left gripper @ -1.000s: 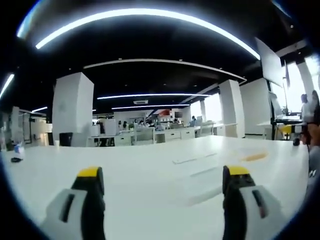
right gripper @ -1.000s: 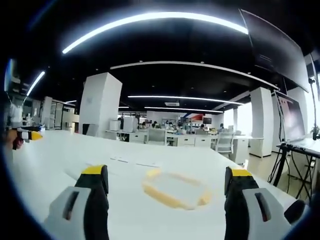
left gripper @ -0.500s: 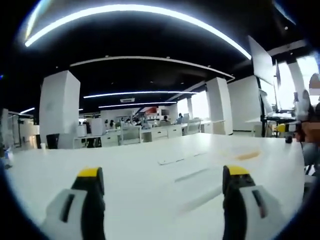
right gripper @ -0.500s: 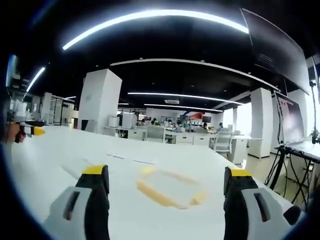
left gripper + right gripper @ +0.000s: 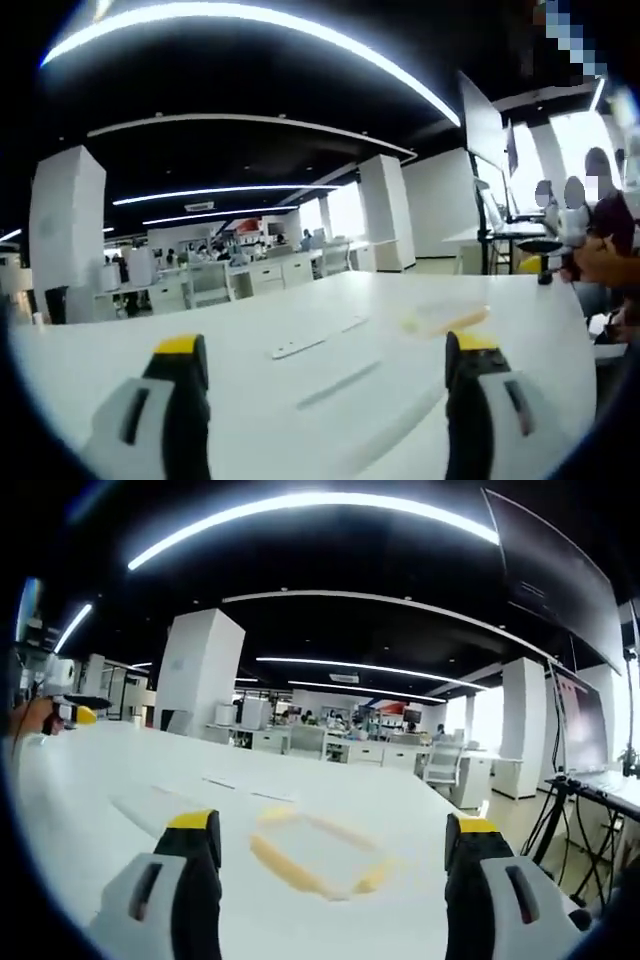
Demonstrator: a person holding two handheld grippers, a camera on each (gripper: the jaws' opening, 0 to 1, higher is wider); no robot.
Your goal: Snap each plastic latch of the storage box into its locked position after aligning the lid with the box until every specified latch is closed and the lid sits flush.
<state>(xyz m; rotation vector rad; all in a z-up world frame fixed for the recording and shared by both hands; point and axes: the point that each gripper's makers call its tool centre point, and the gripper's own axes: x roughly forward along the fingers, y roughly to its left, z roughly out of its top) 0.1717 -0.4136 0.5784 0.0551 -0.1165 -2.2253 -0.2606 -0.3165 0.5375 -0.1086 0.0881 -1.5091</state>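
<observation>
Left tool (image 5: 320, 350): held level above the white tabletop (image 5: 250, 400), jaws wide apart, gripping nothing.
Right tool (image 5: 320, 830): held level over the tabletop, jaws spread, empty.
Lid (image 5: 315, 855): yellow-rimmed clear lid, blurred, lying flat on the tabletop between the right tool's jaws; in the left gripper view it lies far off to the right.
Other tool: each shows at the edge of the other's view, held in a hand.

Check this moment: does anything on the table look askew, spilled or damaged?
Nothing stands out. The yellow-rimmed storage box lies flat on the white table, blurred, its latches unreadable. Both grippers, left and right, are open, holding nothing.
</observation>
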